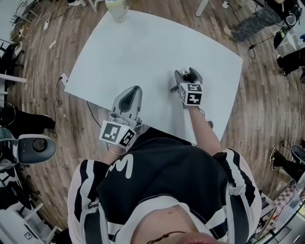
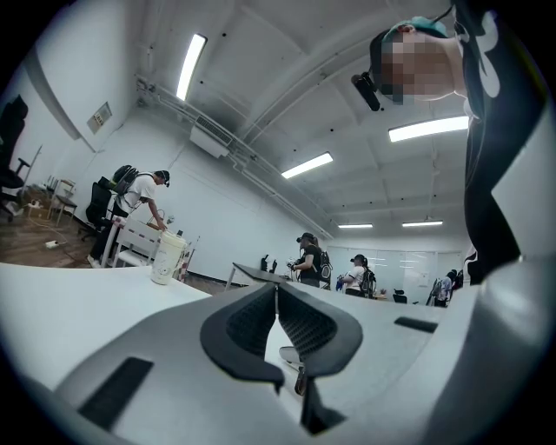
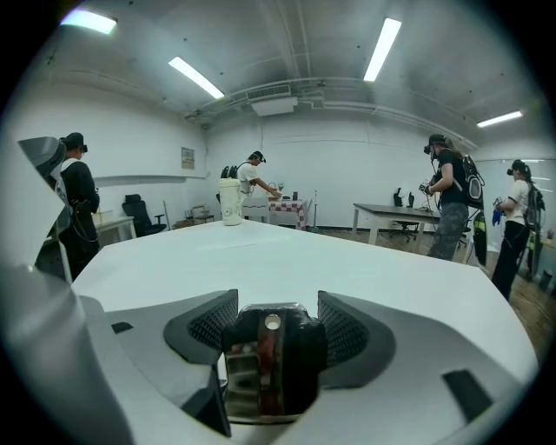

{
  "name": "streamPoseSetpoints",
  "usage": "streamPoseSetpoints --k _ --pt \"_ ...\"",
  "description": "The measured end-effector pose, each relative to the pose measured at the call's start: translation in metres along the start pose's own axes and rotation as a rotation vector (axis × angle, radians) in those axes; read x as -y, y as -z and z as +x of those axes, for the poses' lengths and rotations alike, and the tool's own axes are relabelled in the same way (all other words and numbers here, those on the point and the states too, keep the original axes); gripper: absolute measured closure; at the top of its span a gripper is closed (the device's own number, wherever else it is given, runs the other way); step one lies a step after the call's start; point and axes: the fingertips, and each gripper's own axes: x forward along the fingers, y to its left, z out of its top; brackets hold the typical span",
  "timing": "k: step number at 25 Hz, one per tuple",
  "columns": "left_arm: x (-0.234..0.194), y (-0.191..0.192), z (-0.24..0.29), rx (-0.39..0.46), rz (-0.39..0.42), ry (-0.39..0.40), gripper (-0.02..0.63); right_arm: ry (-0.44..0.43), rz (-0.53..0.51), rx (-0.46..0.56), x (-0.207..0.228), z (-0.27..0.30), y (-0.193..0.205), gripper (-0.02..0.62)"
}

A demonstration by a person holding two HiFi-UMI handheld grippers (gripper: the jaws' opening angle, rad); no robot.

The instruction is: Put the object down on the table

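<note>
My right gripper [image 1: 187,77], right of the middle, squeezes a dark thing [image 3: 271,365]; I'd lower it softly onto the desk [image 1: 143,52].

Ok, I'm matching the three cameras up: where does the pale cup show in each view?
Head view: the cup stands at the top edge, on the table's far corner.
Left gripper view: the cup is left of centre, at mid height.
Right gripper view: the cup is left of centre, at the table's far edge.
Shared landmark: the white table.
</note>
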Motion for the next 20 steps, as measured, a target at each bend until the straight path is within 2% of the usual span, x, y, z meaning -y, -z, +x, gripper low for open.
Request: streamPoseSetpoints --k 20 --pt "-0.002 -0.001 -0.011 0.013 -0.001 -0.014 0.595 0.003 -0.054 -0.081 -0.007 0.011 0.004 0.295"
